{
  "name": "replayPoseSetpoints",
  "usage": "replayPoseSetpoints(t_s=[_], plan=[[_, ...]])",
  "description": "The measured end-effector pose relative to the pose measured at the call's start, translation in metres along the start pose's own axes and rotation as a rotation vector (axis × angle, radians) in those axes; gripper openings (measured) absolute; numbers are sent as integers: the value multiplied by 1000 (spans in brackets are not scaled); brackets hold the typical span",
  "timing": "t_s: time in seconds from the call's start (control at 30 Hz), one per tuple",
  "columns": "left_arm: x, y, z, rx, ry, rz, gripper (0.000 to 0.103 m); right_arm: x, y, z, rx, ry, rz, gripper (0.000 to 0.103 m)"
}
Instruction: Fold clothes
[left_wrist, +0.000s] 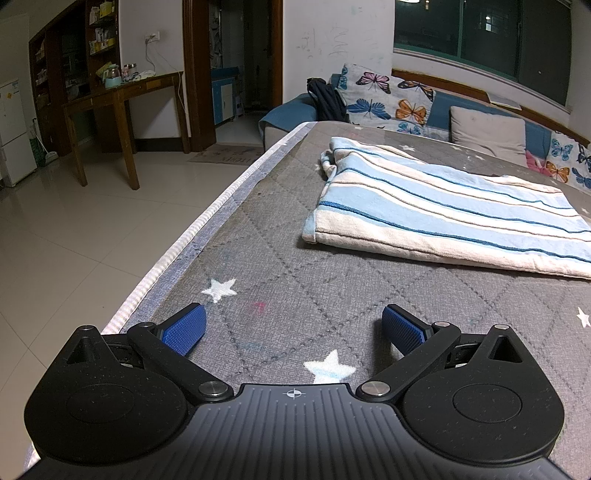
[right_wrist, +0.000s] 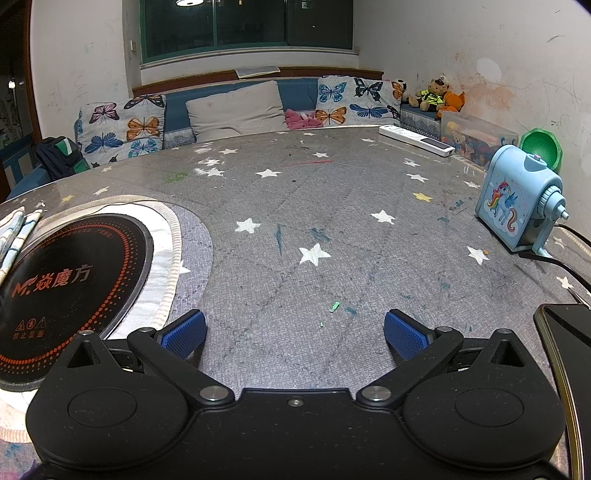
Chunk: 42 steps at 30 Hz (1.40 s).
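A folded garment with white, light-blue and dark-blue stripes (left_wrist: 443, 214) lies flat on the grey star-patterned table cover (left_wrist: 295, 266), ahead and to the right of my left gripper (left_wrist: 293, 326). That gripper stands open, low over the cover, with nothing between its blue pads. In the right wrist view only a corner of the striped garment (right_wrist: 16, 229) shows at the far left edge. My right gripper (right_wrist: 295, 330) is open too, over bare cover, well apart from the cloth.
A round black induction cooktop (right_wrist: 62, 288) sits left of the right gripper. A blue unicorn pencil sharpener (right_wrist: 517, 206), a black cable (right_wrist: 565, 266) and a phone (right_wrist: 569, 339) lie at the right. The table edge (left_wrist: 177, 251) drops to tiled floor on the left; a sofa (right_wrist: 236, 107) stands behind.
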<state>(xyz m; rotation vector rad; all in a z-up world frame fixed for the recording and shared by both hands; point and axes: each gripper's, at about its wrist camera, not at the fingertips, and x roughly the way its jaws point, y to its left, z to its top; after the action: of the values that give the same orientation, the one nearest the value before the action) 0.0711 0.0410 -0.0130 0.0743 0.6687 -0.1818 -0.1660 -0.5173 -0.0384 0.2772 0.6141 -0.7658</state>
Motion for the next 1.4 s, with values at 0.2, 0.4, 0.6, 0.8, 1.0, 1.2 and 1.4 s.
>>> replayPoseSetpoints(t_s=[0.2, 0.4, 0.6, 0.8, 1.0, 1.2, 1.4], plan=[[0, 0, 0, 0, 0, 0, 103, -1, 0, 0, 0, 0, 0, 103], [0, 0, 0, 0, 0, 0, 102, -3, -1, -1, 1, 0, 0, 103], [0, 0, 0, 0, 0, 0, 102, -5, -1, -2, 1, 1, 1, 103], [0, 0, 0, 0, 0, 0, 103, -4, -1, -1, 1, 1, 1, 103], [0, 0, 0, 0, 0, 0, 103, -1, 0, -1, 1, 0, 0, 103], [0, 0, 0, 0, 0, 0, 103, 0, 0, 0, 1, 0, 0, 103], [0, 0, 0, 0, 0, 0, 102, 0, 0, 0, 0, 0, 0, 103]])
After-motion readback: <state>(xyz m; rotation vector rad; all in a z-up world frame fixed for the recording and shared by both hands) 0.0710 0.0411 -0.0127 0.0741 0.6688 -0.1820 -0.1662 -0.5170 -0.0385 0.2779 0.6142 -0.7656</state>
